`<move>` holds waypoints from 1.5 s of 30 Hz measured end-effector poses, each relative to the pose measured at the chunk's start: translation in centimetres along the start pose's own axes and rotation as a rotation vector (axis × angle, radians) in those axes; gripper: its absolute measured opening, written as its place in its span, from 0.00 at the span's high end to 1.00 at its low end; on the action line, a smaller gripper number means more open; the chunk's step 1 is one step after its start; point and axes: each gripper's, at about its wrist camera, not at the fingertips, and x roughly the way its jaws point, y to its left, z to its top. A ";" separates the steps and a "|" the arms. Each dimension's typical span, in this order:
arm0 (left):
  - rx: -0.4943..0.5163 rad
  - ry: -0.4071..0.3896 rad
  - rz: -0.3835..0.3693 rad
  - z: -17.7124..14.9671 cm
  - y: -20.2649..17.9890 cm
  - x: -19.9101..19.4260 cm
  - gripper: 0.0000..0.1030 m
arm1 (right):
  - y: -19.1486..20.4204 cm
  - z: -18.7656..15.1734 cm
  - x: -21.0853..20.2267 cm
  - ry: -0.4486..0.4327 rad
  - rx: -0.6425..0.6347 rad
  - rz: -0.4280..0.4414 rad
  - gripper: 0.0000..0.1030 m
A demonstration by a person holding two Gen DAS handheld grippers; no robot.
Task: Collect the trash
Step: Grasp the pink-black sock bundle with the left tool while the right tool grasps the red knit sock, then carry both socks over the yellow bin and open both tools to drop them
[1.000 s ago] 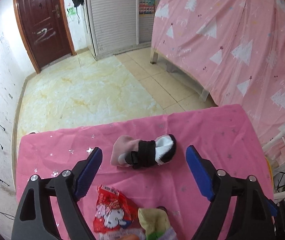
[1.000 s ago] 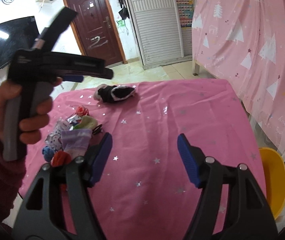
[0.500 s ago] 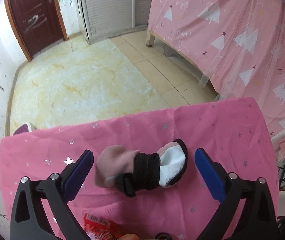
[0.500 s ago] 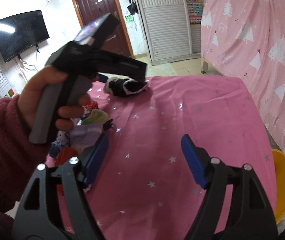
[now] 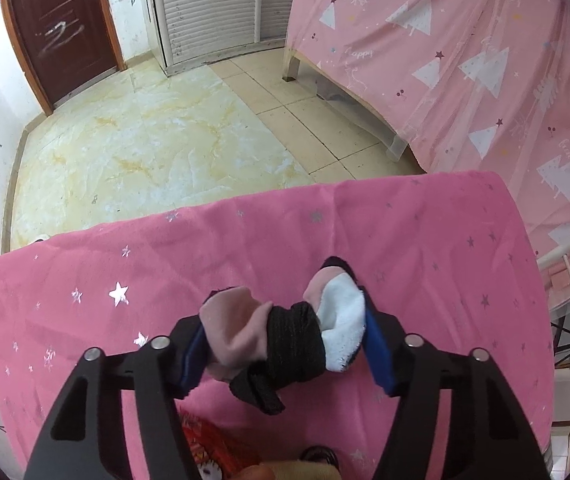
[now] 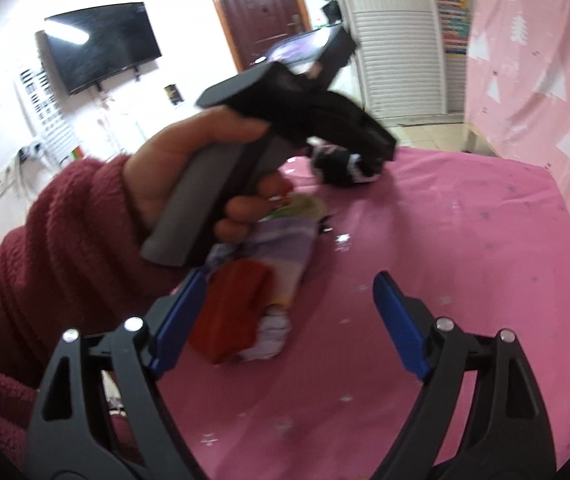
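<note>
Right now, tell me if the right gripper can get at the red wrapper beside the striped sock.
Probably yes. The right gripper is open, its jaws just widened, and the red wrapper lies by its left pad with nothing over it. The left hand hovers just behind.

Your table [image 5: 425, 240] wears a pink cloth with silver stars. Near its far edge lies a rolled sock bundle [image 5: 285, 336], pink, black and white. Toward the left edge you have a heap: a striped purple sock [image 6: 285, 252], a red-orange piece [image 6: 237, 308] on it, and a red snack wrapper [image 5: 209, 448].
</note>
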 end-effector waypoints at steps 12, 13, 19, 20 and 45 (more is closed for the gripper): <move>-0.029 -0.074 -0.045 -1.5 1.7 -5.1 0.45 | 4.4 -1.3 2.5 0.074 -0.127 -0.023 0.45; -0.032 -0.079 -0.045 -1.7 1.9 -5.5 0.45 | 4.7 -1.4 2.8 0.080 -0.135 -0.035 0.49; -0.048 -0.092 -0.036 -2.1 2.7 -6.3 0.45 | 5.2 -1.5 2.5 0.072 -0.161 -0.117 0.85; -0.053 -0.094 -0.037 -2.2 2.8 -6.4 0.45 | 5.3 -1.5 2.4 0.070 -0.165 -0.129 0.86; -0.032 -0.176 -0.009 -4.1 0.1 -11.3 0.45 | 1.8 -0.8 -5.1 -0.119 -0.029 -0.147 0.89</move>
